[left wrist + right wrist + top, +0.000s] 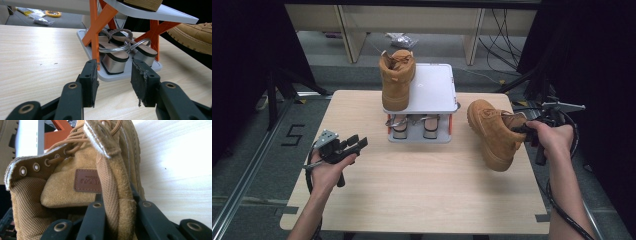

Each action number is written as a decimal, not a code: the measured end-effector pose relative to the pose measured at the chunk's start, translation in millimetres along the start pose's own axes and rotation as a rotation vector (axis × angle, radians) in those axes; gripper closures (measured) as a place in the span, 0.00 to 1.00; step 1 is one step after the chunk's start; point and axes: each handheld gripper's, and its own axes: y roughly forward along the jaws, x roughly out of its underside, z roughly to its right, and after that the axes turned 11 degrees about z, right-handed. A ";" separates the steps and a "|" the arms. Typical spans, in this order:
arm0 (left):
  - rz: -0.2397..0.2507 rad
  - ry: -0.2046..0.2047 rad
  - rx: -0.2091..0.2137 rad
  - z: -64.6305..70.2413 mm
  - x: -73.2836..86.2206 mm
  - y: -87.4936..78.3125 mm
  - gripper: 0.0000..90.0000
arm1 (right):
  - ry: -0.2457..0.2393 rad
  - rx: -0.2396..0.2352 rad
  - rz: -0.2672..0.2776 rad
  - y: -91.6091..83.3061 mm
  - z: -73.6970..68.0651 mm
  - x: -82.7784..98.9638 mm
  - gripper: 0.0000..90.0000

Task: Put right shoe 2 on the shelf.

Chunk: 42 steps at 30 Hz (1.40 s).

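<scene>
One thin collar edge is all your right gripper (523,131) pinches on the boot (492,134); it may slip. Left gripper (357,144) gapes empty.

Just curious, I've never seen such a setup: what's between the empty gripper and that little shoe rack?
Nothing but bare wooden table. The high view shows the left gripper short of the rack; the left gripper view shows tabletop up to its base.

Left tool (354,144): held over the desk's left edge, jaws apart, nothing between them. Right tool (523,129): held at the right edge, jaws clamped on suede.
</scene>
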 end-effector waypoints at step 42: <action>0.005 0.006 -0.002 -3.7 1.2 -0.8 0.62 | -0.009 -0.025 0.063 4.4 -31.7 -24.5 0.92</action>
